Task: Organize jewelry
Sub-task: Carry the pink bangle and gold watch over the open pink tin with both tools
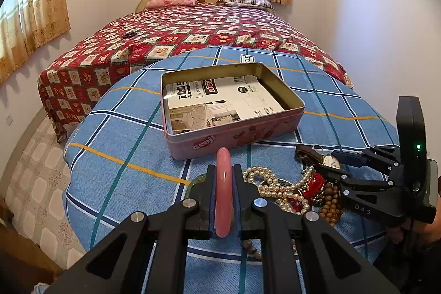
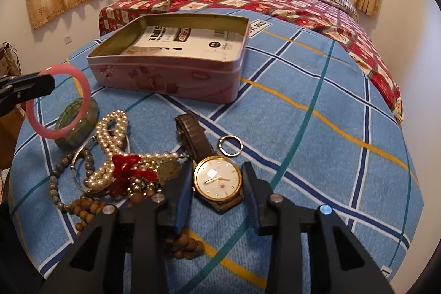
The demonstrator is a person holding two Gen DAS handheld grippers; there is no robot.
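Note:
My left gripper is shut on a pink bangle, held edge-on above the blue checked cloth, just short of the open pink tin. The bangle also shows in the right wrist view, lifted over a green bangle. My right gripper is open, its fingers either side of a gold-rimmed wristwatch with a brown strap lying on the cloth. A pile of pearl strands, red beads and wooden beads lies left of the watch.
The tin holds only printed paper lining. A metal ring lies just beyond the watch. A bed with a red patterned cover stretches behind the blue cloth. The tiled floor drops away at the left.

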